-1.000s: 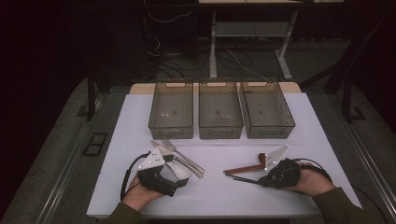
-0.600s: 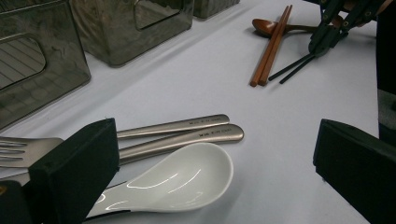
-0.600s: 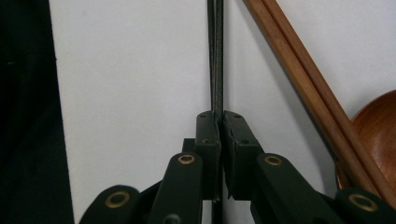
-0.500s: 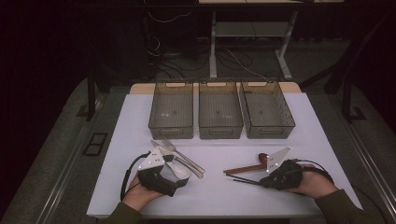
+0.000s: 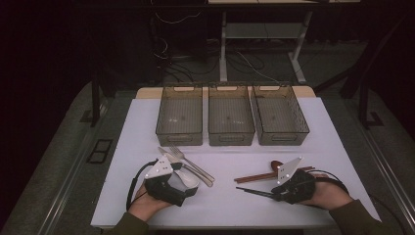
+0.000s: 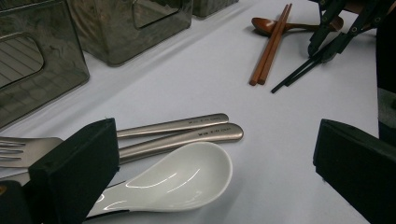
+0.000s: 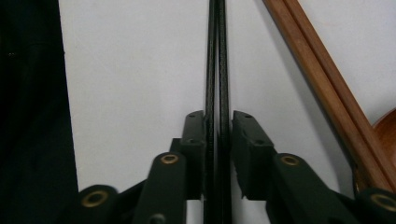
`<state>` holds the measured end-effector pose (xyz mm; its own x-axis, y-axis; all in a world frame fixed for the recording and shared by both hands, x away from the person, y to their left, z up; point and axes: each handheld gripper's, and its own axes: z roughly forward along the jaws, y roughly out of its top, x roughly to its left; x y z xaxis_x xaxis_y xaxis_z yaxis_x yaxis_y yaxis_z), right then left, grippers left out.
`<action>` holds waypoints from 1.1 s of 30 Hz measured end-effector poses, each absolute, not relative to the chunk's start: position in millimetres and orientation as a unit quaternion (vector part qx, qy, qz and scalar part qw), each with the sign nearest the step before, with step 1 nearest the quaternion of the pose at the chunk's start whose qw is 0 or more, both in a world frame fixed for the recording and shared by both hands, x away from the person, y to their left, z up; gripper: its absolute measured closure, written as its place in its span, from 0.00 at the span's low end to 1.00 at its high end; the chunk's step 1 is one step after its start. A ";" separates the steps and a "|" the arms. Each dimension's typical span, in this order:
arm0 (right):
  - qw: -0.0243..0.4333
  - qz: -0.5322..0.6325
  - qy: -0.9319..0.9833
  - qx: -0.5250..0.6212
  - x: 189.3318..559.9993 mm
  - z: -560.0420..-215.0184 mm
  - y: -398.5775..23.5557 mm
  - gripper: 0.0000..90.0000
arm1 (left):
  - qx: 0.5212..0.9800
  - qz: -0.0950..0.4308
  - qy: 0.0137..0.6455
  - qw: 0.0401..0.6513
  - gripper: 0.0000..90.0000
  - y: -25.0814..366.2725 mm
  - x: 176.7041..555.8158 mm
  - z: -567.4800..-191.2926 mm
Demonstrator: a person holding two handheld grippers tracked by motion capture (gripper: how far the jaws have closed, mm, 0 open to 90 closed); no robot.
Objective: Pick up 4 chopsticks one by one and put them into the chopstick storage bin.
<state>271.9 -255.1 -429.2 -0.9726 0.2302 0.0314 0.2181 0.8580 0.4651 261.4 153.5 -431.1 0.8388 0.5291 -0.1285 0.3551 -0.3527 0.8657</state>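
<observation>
Black, slim, paired chopsticks (image 7: 217,70) lie flat on the white table (image 5: 220,205), between the jaws of the right gripper (image 7: 218,140). These jaws have just been opening and are now slightly parted, and no firm pinch is seen. For a sound pickup, both sticks are best kept side by side and centred on the pads, then squeezed evenly, well clear of the 2 brown wooden chopsticks (image 7: 322,93) just beside them. The left gripper (image 6: 215,140) is spread wide around a white ceramic spoon (image 6: 187,179), which is not pinched.
</observation>
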 end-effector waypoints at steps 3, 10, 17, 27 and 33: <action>0.012 0.242 0.963 0.118 272.5 -429.5 -255.9 0.75 | 0.818 0.087 0.270 0.500 0.00 153.6 261.4 -431.1; 0.008 0.262 0.955 0.139 271.4 -425.2 -261.2 0.68 | 0.818 0.087 0.271 0.501 0.00 153.8 261.4 -431.1; 0.020 0.278 0.948 0.151 272.2 -419.6 -277.9 0.73 | 0.819 0.087 0.269 0.498 0.00 154.7 261.4 -431.0; 0.033 0.267 0.949 0.161 267.0 -424.0 -301.1 0.84 | 0.820 0.087 0.270 0.496 0.00 155.3 261.9 -431.5; 0.022 0.270 0.950 0.153 263.8 -427.5 -305.6 0.86 | 0.819 0.091 0.271 0.497 0.00 155.9 261.3 -431.3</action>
<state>263.8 -305.6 -427.5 -0.9521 0.3030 0.0404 0.2791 0.8076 0.5195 261.3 155.9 -431.3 0.8362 0.5348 -0.1215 0.3547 -0.3585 0.8635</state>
